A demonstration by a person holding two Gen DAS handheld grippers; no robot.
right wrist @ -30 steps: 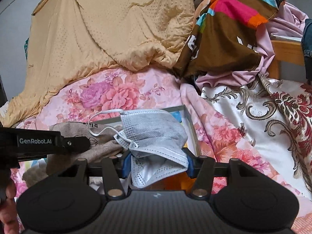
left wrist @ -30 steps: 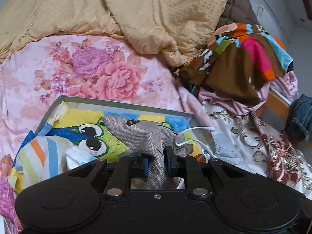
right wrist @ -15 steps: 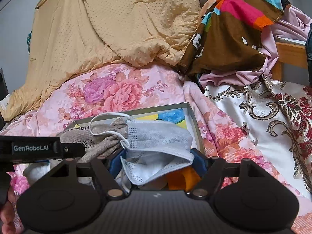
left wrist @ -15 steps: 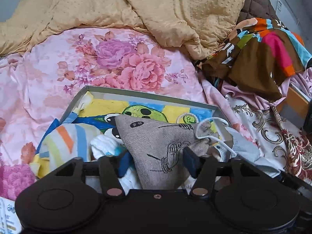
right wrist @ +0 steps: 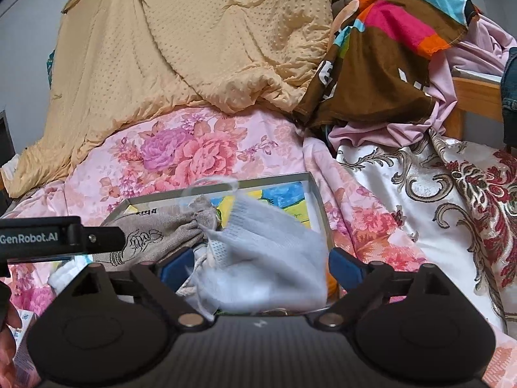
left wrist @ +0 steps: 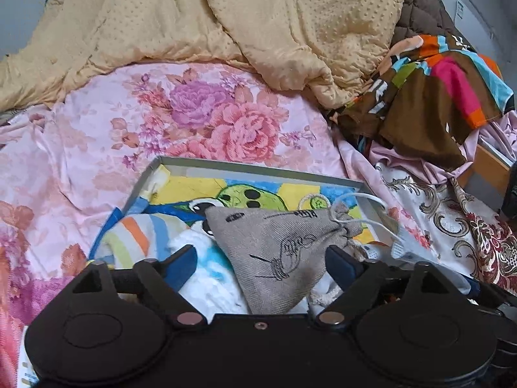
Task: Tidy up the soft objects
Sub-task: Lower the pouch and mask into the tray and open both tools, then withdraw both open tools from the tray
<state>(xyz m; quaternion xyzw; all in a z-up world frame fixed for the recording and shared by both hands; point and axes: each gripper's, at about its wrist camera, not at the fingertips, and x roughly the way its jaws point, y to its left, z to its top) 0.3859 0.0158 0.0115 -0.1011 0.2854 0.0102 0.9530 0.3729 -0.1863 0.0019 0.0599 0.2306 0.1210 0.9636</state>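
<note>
In the left wrist view we are looking over a pink floral bedsheet (left wrist: pixel 97 148) filling the middle left, with a tan dotted quilt (left wrist: pixel 258 22) heaped across the top and a brown cloth with bright colour blocks (left wrist: pixel 433 97) bunched at the upper right. Low in the centre a shallow grey box with a cartoon-printed bottom (left wrist: pixel 258 169) is lying on the sheet. Inside it, a grey drawstring pouch with ink drawings (left wrist: pixel 278 255) is resting on a white fluffy cloth (left wrist: pixel 206 278), just beside a striped pastel fabric (left wrist: pixel 135 239) at the lower left. Our left gripper (left wrist: pixel 261 262) is pointing downward over the box; its jaws are opening wide, and the pouch is lying between the blue pads without being pressed.

In the right wrist view the same quilt is filling the upper left, the brown cloth the upper right, and a cream and red brocade fabric (right wrist: pixel 452 213) the right side. A pale grey face mask (right wrist: pixel 268 258), motion-blurred, is sitting in the box at lower centre, overlapping the pouch. Our right gripper (right wrist: pixel 255 266) is opening too, the mask loose between its pads. The left gripper's black finger is reaching in from the left edge.
</note>
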